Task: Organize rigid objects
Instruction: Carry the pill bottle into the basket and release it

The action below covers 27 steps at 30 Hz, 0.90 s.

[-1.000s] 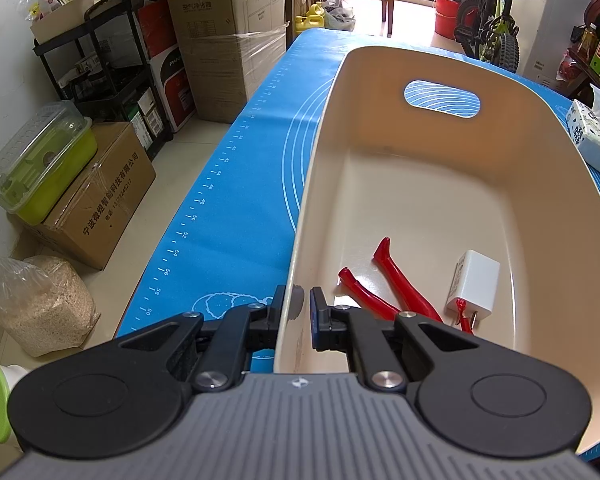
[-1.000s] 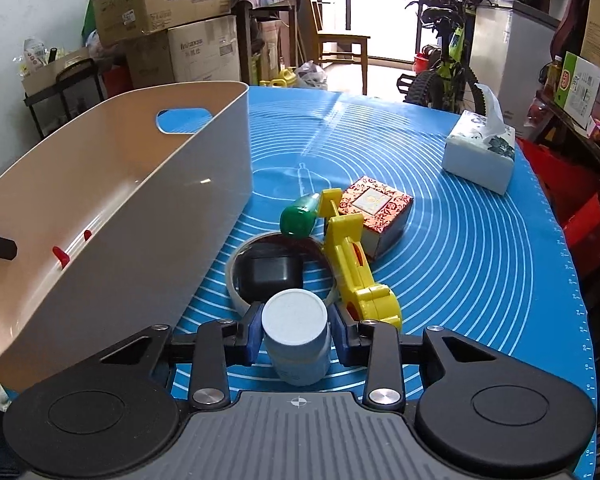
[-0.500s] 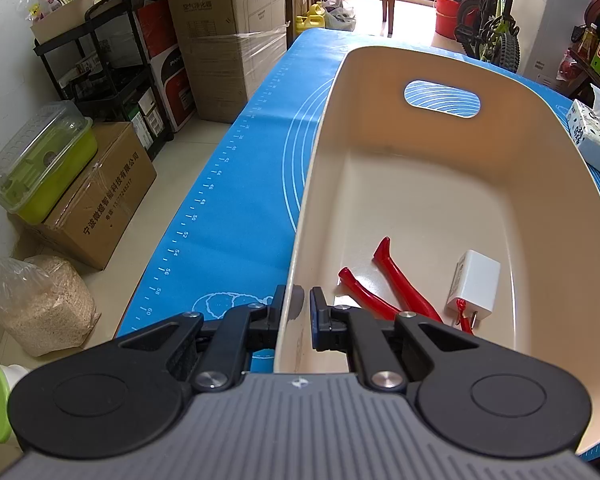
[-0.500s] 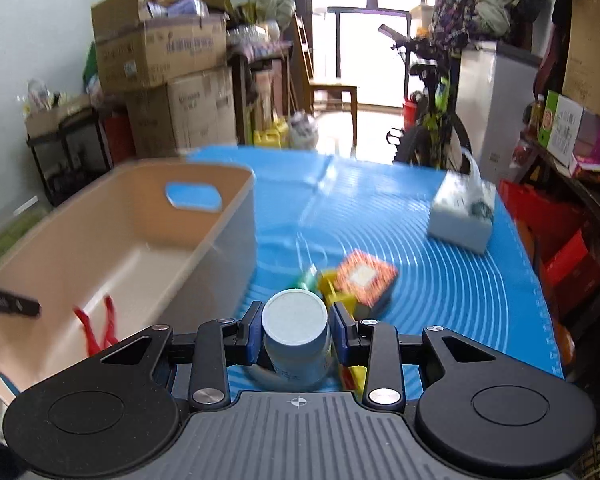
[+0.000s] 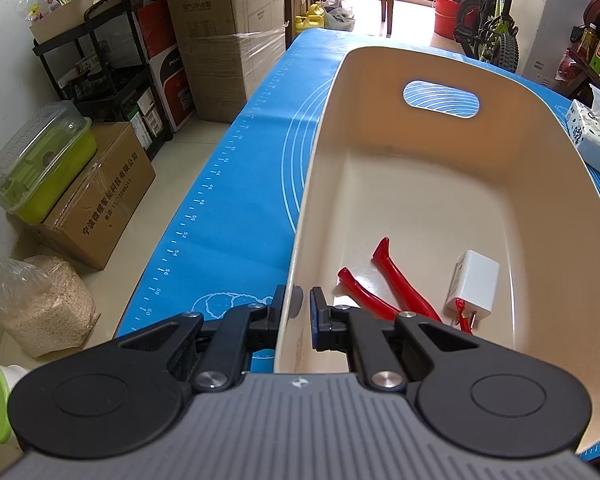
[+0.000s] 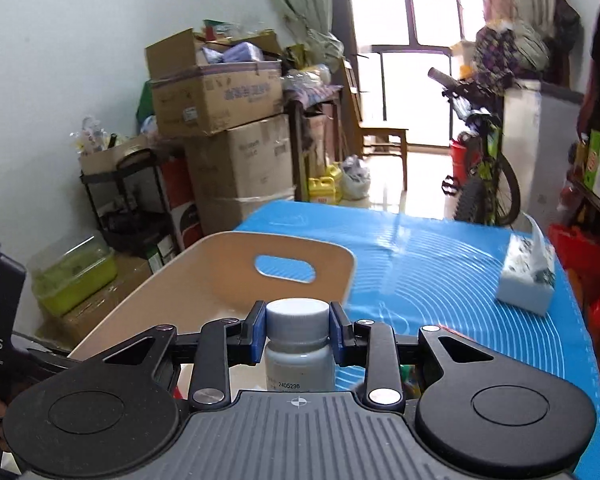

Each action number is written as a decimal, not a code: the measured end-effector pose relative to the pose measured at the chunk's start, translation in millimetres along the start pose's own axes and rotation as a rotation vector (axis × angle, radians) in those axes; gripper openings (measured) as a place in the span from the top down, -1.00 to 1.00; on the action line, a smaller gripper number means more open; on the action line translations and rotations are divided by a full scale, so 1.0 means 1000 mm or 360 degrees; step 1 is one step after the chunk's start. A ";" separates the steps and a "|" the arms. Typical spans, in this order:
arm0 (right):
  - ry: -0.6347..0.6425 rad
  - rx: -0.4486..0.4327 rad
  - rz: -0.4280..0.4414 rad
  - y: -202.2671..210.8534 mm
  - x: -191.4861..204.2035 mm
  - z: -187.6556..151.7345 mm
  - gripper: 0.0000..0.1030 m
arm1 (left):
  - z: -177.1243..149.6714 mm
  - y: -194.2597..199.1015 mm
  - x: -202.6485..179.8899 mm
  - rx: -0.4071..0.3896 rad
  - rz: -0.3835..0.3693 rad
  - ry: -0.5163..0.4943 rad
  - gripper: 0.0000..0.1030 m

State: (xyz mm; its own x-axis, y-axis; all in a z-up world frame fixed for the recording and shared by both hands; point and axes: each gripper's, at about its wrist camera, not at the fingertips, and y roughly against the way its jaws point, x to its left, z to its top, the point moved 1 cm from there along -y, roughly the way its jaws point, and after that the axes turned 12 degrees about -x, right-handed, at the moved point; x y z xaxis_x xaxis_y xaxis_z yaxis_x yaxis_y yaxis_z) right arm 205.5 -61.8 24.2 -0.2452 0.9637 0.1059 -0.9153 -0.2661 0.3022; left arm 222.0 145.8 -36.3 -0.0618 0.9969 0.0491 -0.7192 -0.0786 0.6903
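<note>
A beige plastic bin [image 5: 420, 136] stands on the blue mat [image 5: 236, 200]. My left gripper [image 5: 298, 306] is shut on the bin's near left wall, one finger outside and one inside. Red-handled pliers [image 5: 392, 284] and a white charger block [image 5: 474, 290] lie on the bin's floor. In the right wrist view, my right gripper [image 6: 297, 320] holds a white-capped bottle [image 6: 298, 364] upright in the air. Its jaws are closing on the bottle's cap, with the pads pressing on both sides. The bin [image 6: 204, 280] lies below and to the left of the bottle.
A tissue box [image 6: 526, 280] sits on the mat at the far right. Cardboard boxes [image 6: 220, 96], a black rack [image 5: 100, 80] and a bicycle [image 6: 484, 184] stand beyond the table. The mat's left edge drops to the floor, beside a sack of grain [image 5: 40, 304].
My right gripper has risen off the table with the bottle, and its view now tilts higher over the bin. The left gripper and the bin have not moved.
</note>
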 end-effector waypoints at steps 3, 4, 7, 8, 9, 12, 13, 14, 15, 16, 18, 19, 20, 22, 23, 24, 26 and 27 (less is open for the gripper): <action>-0.0002 0.0005 0.0024 -0.002 0.006 0.000 0.23 | 0.001 0.000 0.001 0.0000 -0.0005 0.0001 0.75; -0.0014 0.0005 0.0040 -0.002 0.008 0.000 0.23 | 0.001 -0.001 0.001 0.0000 -0.0005 0.0001 0.75; -0.0014 0.0026 0.0079 -0.005 0.015 -0.001 0.23 | 0.001 0.000 0.001 0.0000 -0.0005 0.0001 0.75; 0.0002 0.0038 0.0092 -0.007 0.019 -0.003 0.23 | 0.001 0.000 0.001 0.0001 -0.0005 0.0001 0.75; 0.0017 0.0055 0.0105 -0.009 0.024 -0.005 0.23 | 0.001 0.000 0.001 0.0001 -0.0005 0.0002 0.75; 0.0058 0.0132 0.0141 -0.017 0.036 -0.015 0.23 | 0.001 0.000 0.001 0.0001 -0.0005 0.0002 0.75; 0.0065 0.0158 0.0152 -0.020 0.039 -0.019 0.23 | 0.001 0.000 0.001 0.0001 -0.0005 0.0001 0.75; 0.0074 0.0186 0.0157 -0.022 0.042 -0.024 0.23 | 0.001 0.000 0.001 0.0001 -0.0005 0.0001 0.75; 0.0083 0.0224 0.0161 -0.025 0.044 -0.029 0.23 | 0.001 -0.001 0.001 0.0001 -0.0005 0.0002 0.75; 0.0089 0.0254 0.0163 -0.026 0.046 -0.034 0.23 | 0.001 0.000 0.001 0.0001 -0.0006 0.0002 0.75; 0.0100 0.0313 0.0173 -0.029 0.047 -0.042 0.23 | 0.001 0.000 0.001 0.0001 -0.0005 0.0001 0.75; 0.0101 0.0334 0.0175 -0.030 0.047 -0.046 0.23 | 0.002 0.000 0.001 0.0001 -0.0005 0.0001 0.75; 0.0102 0.0358 0.0179 -0.030 0.047 -0.049 0.22 | 0.002 0.000 0.001 0.0000 -0.0006 0.0002 0.75; 0.0109 0.0370 0.0190 -0.030 0.047 -0.052 0.22 | 0.001 -0.001 0.000 -0.0001 -0.0008 0.0001 0.75; 0.0111 0.0375 0.0195 -0.029 0.047 -0.052 0.22 | 0.000 -0.002 -0.001 0.0001 -0.0006 -0.0001 0.75; 0.0102 0.0377 0.0200 -0.028 0.047 -0.052 0.21 | 0.000 -0.002 -0.001 0.0002 -0.0007 -0.0001 0.75; 0.0084 0.0365 0.0205 -0.027 0.046 -0.049 -0.04 | 0.000 -0.002 -0.002 0.0001 -0.0010 0.0000 0.75; 0.0073 0.0354 0.0205 -0.025 0.044 -0.047 -0.05 | -0.001 -0.002 -0.002 0.0001 -0.0010 -0.0001 0.75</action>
State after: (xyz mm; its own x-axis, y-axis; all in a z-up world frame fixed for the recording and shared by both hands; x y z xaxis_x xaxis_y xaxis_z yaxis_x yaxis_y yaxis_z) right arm 202.4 -11.4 -23.5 -0.3742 0.9202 0.1153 -0.7840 -0.3803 0.4906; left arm 223.1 144.4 -38.1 -0.0570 0.9974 0.0451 -0.7191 -0.0723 0.6911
